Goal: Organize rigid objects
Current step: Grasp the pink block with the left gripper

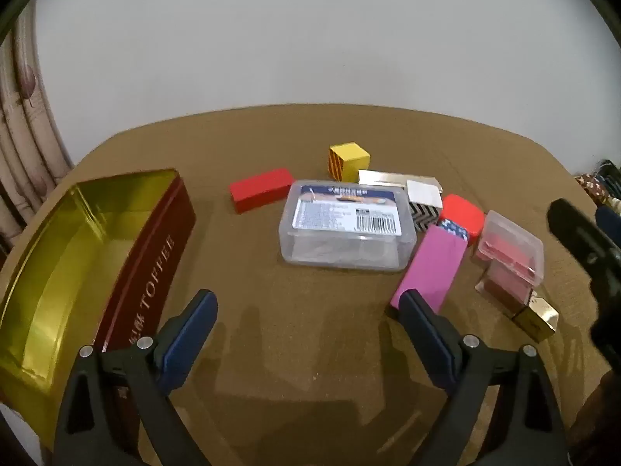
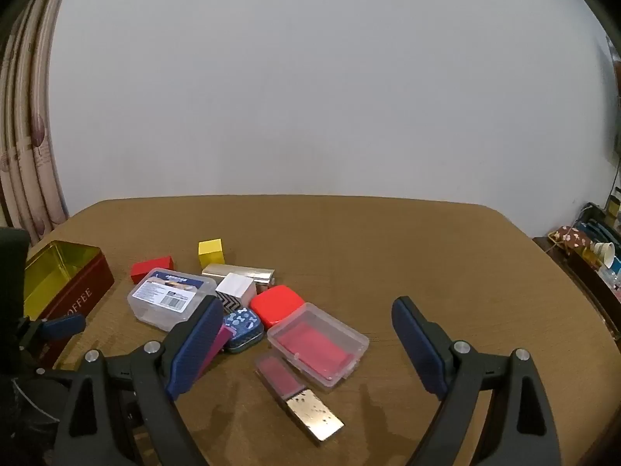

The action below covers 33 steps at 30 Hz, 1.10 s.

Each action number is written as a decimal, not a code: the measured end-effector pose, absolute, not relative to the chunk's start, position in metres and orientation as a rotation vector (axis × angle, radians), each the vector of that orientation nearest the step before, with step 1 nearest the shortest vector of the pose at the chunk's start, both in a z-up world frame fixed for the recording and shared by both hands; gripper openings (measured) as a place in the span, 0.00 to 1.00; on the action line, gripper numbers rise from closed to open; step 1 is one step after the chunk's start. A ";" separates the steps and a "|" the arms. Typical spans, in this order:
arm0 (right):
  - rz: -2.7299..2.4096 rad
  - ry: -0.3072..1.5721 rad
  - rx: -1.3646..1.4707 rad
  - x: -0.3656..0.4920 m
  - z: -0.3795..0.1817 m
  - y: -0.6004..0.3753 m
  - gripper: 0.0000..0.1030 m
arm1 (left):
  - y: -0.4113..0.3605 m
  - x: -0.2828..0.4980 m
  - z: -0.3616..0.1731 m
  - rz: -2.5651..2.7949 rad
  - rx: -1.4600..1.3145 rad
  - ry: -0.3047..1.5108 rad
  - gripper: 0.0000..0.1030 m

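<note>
An open red toffee tin with a gold inside stands at the table's left. Scattered mid-table are a red block, a yellow cube, a clear lidded box with a label, a pink box, an orange-red case and a small clear box with red inside. My left gripper hovers open over bare table in front of the clear lidded box, nothing between its fingers. My right gripper is open above the small clear box and a gold-capped lipstick case.
A gold bar box, a white and zigzag box and a blue patterned tin lie in the cluster. Curtains hang at the left. A cluttered shelf stands beyond the table's right edge. A white wall is behind.
</note>
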State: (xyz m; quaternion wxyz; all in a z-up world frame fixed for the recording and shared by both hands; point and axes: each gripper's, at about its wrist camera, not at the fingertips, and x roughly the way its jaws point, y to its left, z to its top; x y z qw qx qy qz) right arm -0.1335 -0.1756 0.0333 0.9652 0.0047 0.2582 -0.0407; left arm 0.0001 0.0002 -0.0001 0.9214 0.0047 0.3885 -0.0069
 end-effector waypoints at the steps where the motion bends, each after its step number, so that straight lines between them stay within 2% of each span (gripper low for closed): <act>1: -0.077 0.507 0.018 -0.134 0.033 -0.176 0.89 | 0.000 -0.001 0.000 -0.016 0.007 0.802 0.89; 15: -0.134 0.498 0.058 -0.156 0.038 -0.216 0.89 | -0.019 -0.015 0.002 -0.046 0.100 0.812 0.90; 24: -0.194 0.535 0.096 -0.155 0.017 -0.241 0.89 | -0.024 -0.006 0.000 -0.112 0.122 0.868 0.91; 28: -0.184 0.510 0.117 -0.159 0.011 -0.242 0.89 | -0.029 0.009 0.000 -0.143 0.123 0.884 0.86; 33: -0.168 0.506 0.127 -0.162 0.004 -0.244 0.89 | -0.037 0.021 -0.003 -0.182 0.120 0.918 0.85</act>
